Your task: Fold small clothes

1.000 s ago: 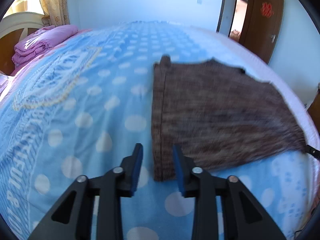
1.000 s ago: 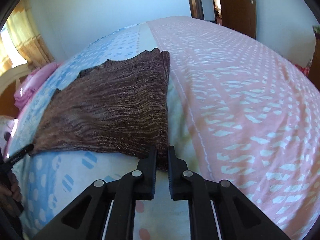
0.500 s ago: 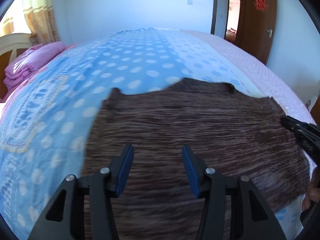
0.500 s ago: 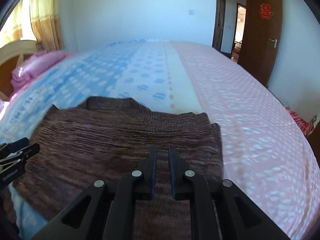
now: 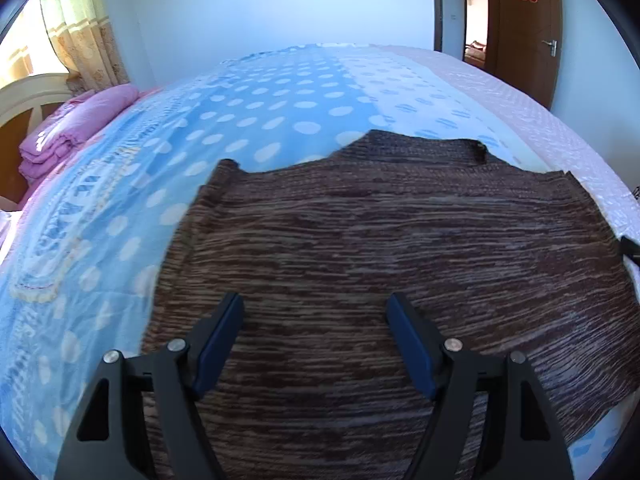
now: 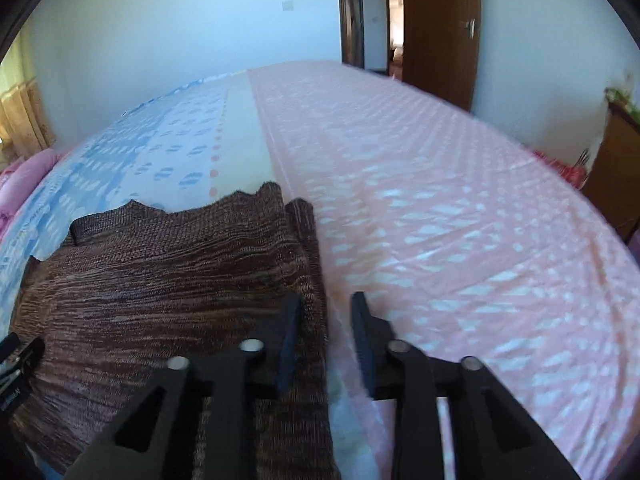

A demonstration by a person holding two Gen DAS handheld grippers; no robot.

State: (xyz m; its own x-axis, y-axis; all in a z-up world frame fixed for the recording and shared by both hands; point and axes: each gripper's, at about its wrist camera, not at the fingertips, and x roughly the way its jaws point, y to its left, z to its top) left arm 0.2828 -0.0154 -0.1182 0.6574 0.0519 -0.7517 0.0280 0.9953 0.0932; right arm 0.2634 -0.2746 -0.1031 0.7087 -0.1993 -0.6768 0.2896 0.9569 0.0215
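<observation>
A brown striped knit garment (image 5: pixel 380 240) lies flat on the bed, its neckline toward the far side. My left gripper (image 5: pixel 315 304) hovers over its near left part; the jaws are opening wide and the pads touch nothing. In the right wrist view the same garment (image 6: pixel 160 288) fills the lower left. My right gripper (image 6: pixel 327 304) sits at its right edge with jaws opening. The left finger is above the knit and the right finger above the pink sheet, gripping nothing. Each gripper's tip shows at the edge of the other's view.
The bed cover is blue with white dots (image 5: pixel 260 120) on the left and pink (image 6: pixel 440 200) on the right. Folded pink bedding (image 5: pixel 68 132) lies by the headboard at far left. A brown door (image 5: pixel 520 32) and a wooden cabinet (image 6: pixel 616 168) stand beyond the bed.
Both grippers came in from the garment's near corners to over its body. The left jaws spread much wider. The right jaws went from shut to parted, and that gripper slid to the garment's right edge.
</observation>
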